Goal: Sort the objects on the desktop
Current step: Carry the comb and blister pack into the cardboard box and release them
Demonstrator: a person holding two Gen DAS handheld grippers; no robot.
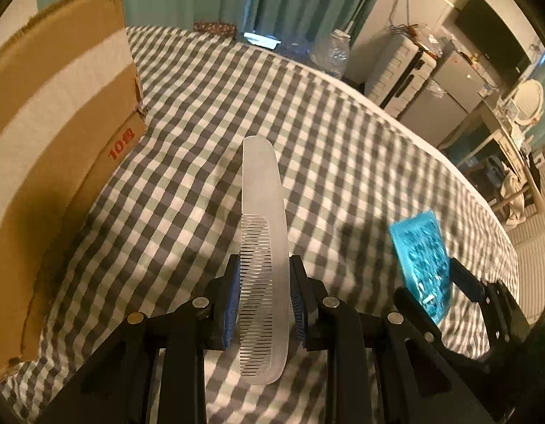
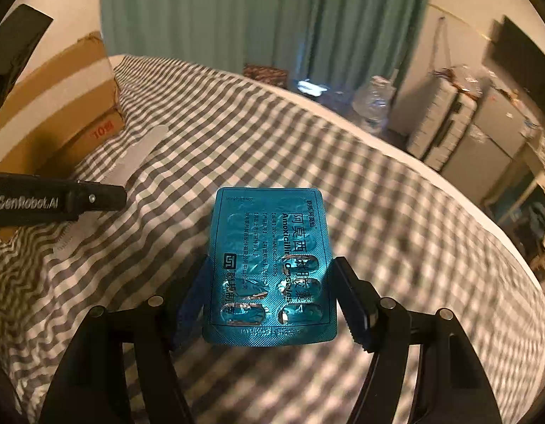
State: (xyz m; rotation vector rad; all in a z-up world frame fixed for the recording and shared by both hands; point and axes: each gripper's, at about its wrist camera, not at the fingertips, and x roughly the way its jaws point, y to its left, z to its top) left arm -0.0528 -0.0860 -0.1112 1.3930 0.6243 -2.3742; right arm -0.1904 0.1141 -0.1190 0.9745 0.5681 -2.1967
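Translucent white comb (image 1: 263, 247), teeth along its left edge, standing lengthwise off the checked bedspread (image 1: 343, 162), handle end pointing away. Teal foil blister pack (image 2: 270, 265) of amoxicillin capsules, printed side up, tilted, several pockets dented, raised above the same cloth.

Green curtains (image 2: 208, 10) hung at the top; a suitcase (image 1: 399, 70) and a water bottle (image 2: 373, 102) stood at the right.

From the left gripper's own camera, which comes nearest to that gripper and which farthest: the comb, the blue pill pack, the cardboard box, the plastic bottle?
1. Comb: clamped in the left gripper.
2. Blue pill pack: just right, in the other gripper.
3. Cardboard box: on the left, standing on the checked cloth.
4. Plastic bottle: far back, beyond the cloth's edge.
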